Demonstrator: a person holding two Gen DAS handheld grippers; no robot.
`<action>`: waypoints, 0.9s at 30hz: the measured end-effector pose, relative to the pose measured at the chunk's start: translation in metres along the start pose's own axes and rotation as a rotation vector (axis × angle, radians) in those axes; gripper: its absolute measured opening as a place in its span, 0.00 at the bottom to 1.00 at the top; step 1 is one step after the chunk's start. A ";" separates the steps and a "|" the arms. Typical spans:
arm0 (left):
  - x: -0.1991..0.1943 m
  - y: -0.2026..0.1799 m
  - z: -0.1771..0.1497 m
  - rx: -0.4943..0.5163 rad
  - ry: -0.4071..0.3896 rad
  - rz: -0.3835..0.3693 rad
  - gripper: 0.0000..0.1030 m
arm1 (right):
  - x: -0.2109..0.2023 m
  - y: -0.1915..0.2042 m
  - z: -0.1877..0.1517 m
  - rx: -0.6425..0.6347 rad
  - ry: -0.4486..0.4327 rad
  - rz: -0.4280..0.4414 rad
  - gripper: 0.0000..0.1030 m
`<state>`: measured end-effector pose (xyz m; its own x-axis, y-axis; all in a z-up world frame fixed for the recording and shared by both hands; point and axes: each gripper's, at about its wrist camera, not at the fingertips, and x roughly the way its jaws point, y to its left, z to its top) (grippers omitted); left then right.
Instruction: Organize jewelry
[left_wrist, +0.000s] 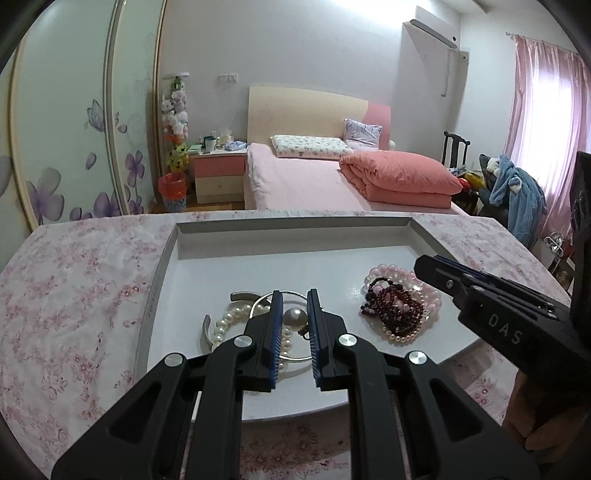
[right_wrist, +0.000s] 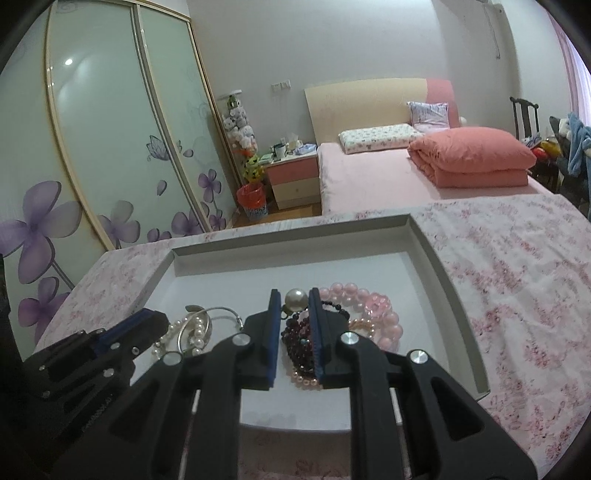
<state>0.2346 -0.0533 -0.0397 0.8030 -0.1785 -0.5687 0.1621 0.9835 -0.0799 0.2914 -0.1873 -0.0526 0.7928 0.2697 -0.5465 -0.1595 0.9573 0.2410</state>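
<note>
While both grippers hang above the white tray (left_wrist: 173, 243) with jaws nearly closed and nothing held, the left gripper (left_wrist: 294, 295) over the pearl strands (left_wrist: 225, 325) and silver bangle (right_wrist: 221, 313), the right gripper (right_wrist: 293, 295) over the dark red beads (right_wrist: 298, 338), the heaps look tangled. Pinching one strand could drag its neighbours, such as the pink beads (right_wrist: 369, 299), or spill them onto the floral cloth (right_wrist: 517, 280) covering the table, in a bedroom with a pink bed (right_wrist: 388, 184) behind.

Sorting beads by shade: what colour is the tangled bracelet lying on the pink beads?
Dark garnet red bracelet, clearest in the left wrist view.
</note>
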 end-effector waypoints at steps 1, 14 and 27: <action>0.000 0.001 0.000 -0.003 0.004 -0.001 0.14 | 0.000 -0.001 0.000 0.006 0.003 0.004 0.24; -0.019 0.020 0.008 -0.055 -0.030 0.038 0.32 | -0.017 -0.016 0.004 0.071 -0.027 -0.017 0.32; -0.088 0.045 -0.005 -0.086 -0.096 0.102 0.60 | -0.078 -0.002 -0.008 0.038 -0.043 -0.033 0.48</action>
<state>0.1683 0.0066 0.0024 0.8645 -0.0759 -0.4969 0.0311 0.9947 -0.0978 0.2252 -0.2092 -0.0169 0.8219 0.2328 -0.5198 -0.1114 0.9607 0.2541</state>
